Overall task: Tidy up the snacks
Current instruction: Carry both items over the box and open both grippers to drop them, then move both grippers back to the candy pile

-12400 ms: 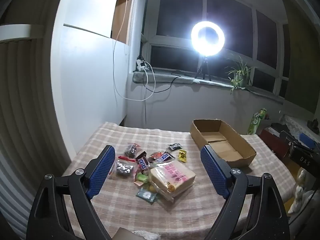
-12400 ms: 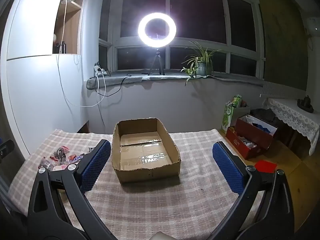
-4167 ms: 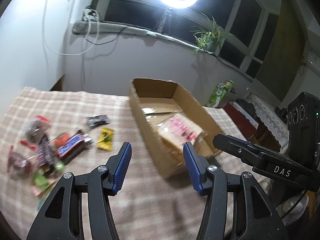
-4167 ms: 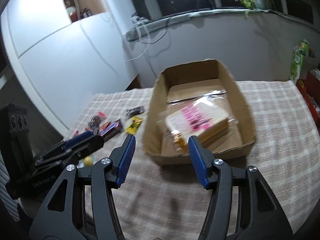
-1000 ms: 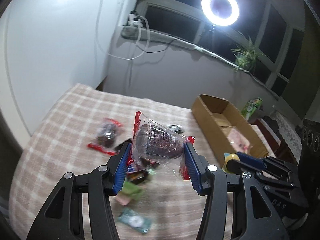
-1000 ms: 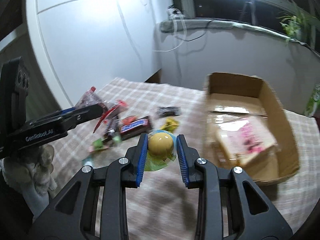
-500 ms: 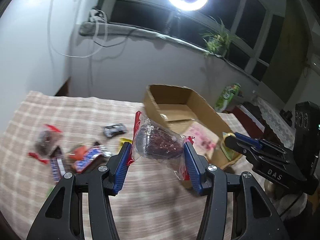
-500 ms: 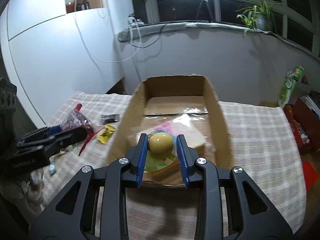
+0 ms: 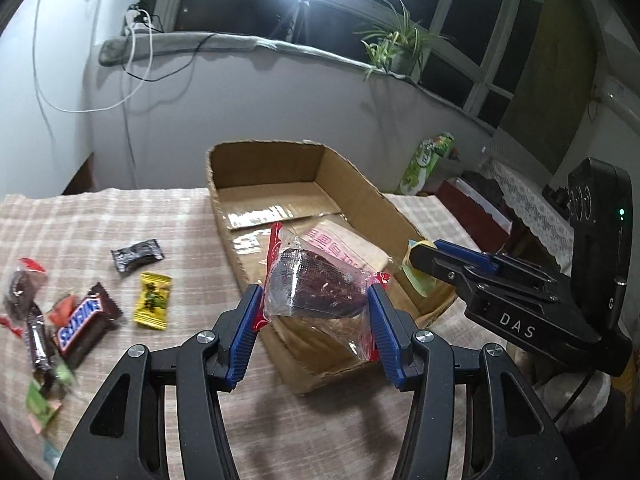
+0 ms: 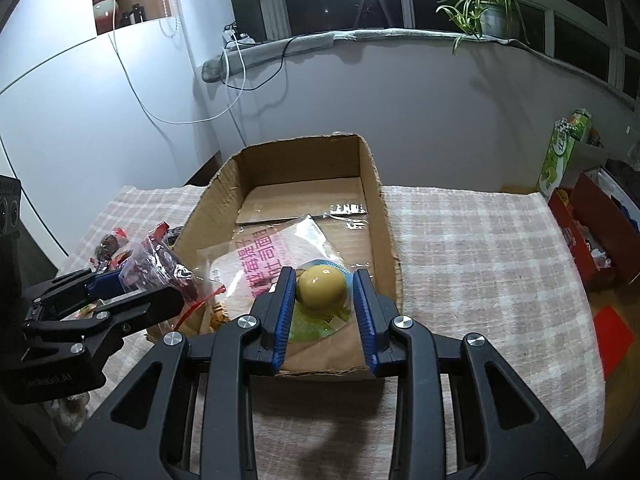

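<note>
Left fingers (image 9: 256, 320) clamp cake pack (image 9: 316, 288); right fingers (image 10: 285, 312) clamp jelly cup (image 10: 322, 286); both over box (image 10: 378, 200) near edge.

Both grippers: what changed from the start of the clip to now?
The pink-label packet went from the table into the cardboard box. The left gripper, open at the start, now clamps a clear-wrapped dark cake; the right gripper clamps a yellow jelly cup. Both have swung from the snack pile to above the box. The box, the Snickers bar and the yellow candy stayed on the table.
</note>
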Demonstrator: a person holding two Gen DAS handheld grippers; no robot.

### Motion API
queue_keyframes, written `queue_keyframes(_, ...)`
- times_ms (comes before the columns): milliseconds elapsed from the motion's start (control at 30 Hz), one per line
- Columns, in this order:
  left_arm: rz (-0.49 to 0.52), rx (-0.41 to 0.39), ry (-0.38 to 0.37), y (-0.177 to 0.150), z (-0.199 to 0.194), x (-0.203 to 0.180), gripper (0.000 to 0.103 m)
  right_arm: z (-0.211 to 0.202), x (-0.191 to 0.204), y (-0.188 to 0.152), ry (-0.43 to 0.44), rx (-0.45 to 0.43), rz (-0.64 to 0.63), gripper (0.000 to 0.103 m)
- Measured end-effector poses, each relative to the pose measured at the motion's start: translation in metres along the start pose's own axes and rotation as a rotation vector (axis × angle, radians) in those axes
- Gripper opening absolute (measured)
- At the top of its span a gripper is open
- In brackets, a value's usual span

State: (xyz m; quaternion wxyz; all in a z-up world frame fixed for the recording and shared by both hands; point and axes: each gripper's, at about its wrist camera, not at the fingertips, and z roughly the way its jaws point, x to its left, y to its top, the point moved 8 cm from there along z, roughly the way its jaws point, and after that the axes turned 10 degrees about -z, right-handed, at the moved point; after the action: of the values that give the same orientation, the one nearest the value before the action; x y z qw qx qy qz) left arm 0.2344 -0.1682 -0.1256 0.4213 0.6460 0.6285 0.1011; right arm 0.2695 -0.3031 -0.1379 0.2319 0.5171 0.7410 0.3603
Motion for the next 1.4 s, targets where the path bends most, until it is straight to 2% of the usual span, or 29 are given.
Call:
queue_keyframes(133,0.008,0.010,0.002,-0.002,0.005,-0.004,0.052,0.001,-0.002,-0.002,-0.003,0.002,0.008,0.034)
queue_keyframes(300,0.009,0.017,0.018,-0.001,0.007,-0.006,0.057,-0.001,-0.005,-0.001,-0.012,-0.006,0.025,0.053)
queue_keyframes(367,0.003,0.016,0.018,0.000,0.007,-0.005,0.059,-0.003,-0.006,0.000,-0.014,-0.012,0.028,0.056)
queue_keyframes(1100,-0.006,-0.017,0.007,-0.001,-0.016,-0.005,0.059,-0.031,0.005,0.004,-0.037,-0.043,0.017,0.057)
queue_keyframes(1400,-0.030,-0.051,0.023,-0.006,-0.046,0.013,0.059,-0.046,0.043,0.009,0.001,-0.062,-0.028,0.057)
